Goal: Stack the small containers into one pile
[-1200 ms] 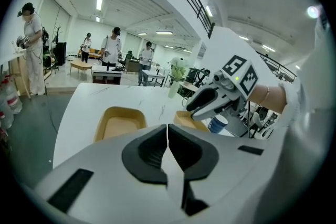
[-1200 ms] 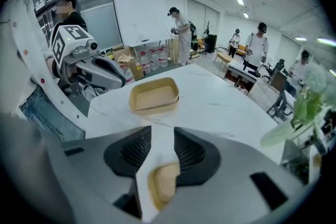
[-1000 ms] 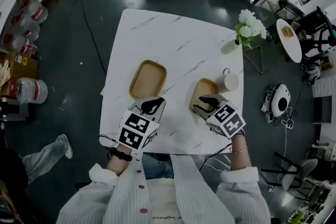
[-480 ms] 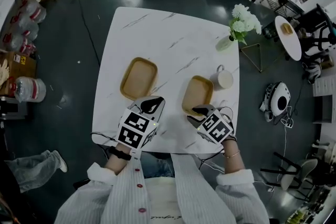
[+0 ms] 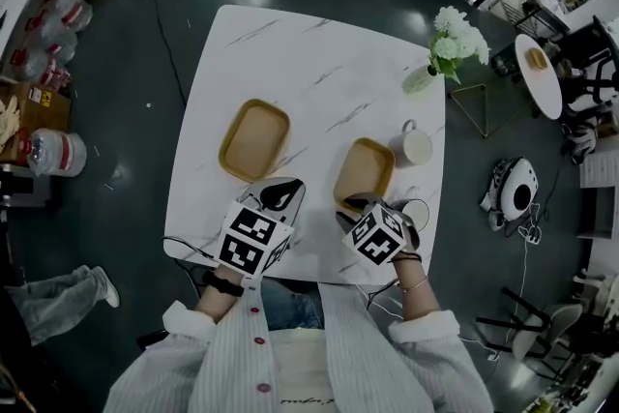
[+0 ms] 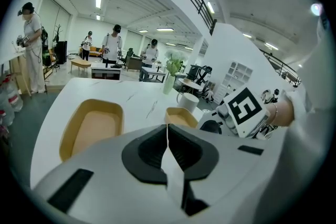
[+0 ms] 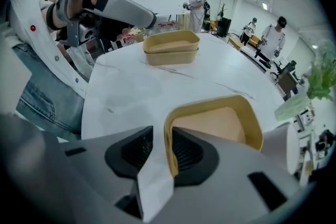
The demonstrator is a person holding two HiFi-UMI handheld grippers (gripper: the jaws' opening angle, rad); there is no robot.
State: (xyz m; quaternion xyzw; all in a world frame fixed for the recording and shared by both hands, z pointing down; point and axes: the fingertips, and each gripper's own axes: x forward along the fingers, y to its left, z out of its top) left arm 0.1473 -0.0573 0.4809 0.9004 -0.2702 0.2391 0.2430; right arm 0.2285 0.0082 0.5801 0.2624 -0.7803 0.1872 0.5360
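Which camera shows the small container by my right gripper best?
The right gripper view: the small container fills it, near rim standing between the right gripper's jaws, which have just been closing, not yet clamped. The head view shows it from above, near end covered. The left gripper view catches only part of it, small.

A marble table [image 5: 290,63] stands on dark floor [image 5: 116,131].

On the white marble-patterned square table [image 5: 290,53], the larger tan rectangular container [image 5: 254,139] lies left of centre. The smaller tan rectangular container [image 5: 366,171] lies right of it, nearer the near edge. The white mug [image 5: 418,146] stands just right of that one, and the vase of white flowers [image 5: 455,44] stands at the far right edge.
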